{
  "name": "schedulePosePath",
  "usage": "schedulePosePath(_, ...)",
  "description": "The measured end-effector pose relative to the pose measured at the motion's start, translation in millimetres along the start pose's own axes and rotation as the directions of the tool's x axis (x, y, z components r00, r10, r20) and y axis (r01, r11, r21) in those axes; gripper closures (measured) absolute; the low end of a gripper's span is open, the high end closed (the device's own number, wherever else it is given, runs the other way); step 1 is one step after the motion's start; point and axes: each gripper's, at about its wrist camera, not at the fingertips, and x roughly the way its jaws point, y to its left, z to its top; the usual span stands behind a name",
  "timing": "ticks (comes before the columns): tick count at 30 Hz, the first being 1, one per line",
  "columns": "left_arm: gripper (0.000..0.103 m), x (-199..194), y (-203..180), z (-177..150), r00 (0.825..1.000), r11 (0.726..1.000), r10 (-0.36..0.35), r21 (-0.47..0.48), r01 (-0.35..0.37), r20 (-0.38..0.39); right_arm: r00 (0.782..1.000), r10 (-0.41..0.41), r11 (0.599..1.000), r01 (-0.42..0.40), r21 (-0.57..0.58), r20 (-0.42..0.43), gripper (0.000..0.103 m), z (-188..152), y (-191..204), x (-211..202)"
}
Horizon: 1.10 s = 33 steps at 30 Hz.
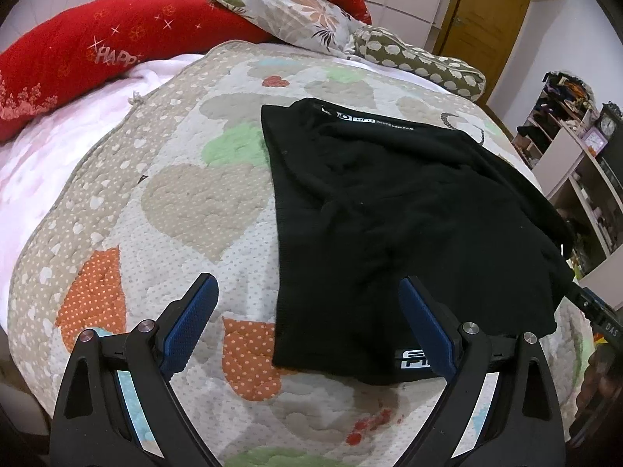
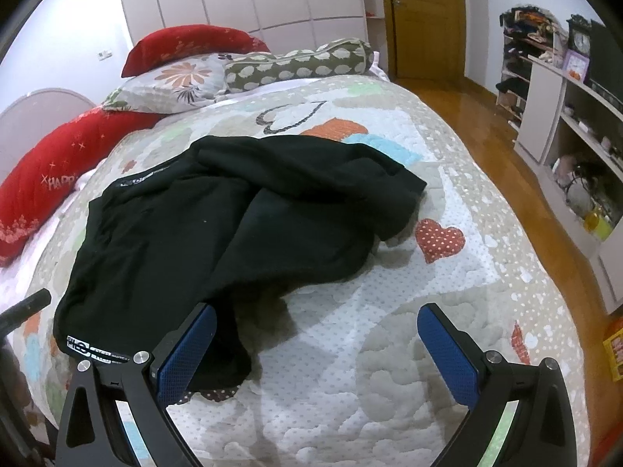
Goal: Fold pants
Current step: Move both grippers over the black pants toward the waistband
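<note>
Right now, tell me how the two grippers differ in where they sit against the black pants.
The left gripper straddles the near-left corner of the black pants; the right gripper sits over mostly bare quilt beside them. The left gripper's right finger overlaps the fabric; the right gripper's left finger does. Both are open, holding nothing, with blue pads.

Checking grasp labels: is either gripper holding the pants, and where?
Nothing is held. The left gripper and right gripper are both open above the black pants.

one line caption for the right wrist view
Open right gripper hovers over rumpled black pants on a heart-patterned quilt.
</note>
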Motion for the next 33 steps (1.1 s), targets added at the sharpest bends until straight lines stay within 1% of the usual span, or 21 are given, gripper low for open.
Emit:
schedulePosePath(8, 0.009, -1, -6, 0, 1.0, 1.0, 0.009, 0.012, -0.009, 0.002, 1.0, 0.009, 1.0, -0.009, -0.008, 0.01, 0.0, 0, 6, -2)
schedulePosePath(11, 0.009, 0, -8, 0, 1.0, 1.0, 0.007, 0.016, -0.007, 0.0, 0.999, 0.028, 1.0, -0.028, -0.01, 0.016, 0.0, 1, 11, -3)
schedulePosePath(20, 0.009, -2, -17, 0, 1.0, 0.999, 0.009, 0.037, -0.01, 0.004, 0.998, 0.054, 0.997, -0.053, -0.06, 0.015, 0.0, 2, 33, -1)
schedulePosePath(33, 0.009, 2, -21, -2, 1.0, 0.999, 0.011, 0.046, -0.011, -0.004, 0.999, 0.049, 0.997, -0.049, -0.056, 0.001, 0.0, 2, 32, 3)
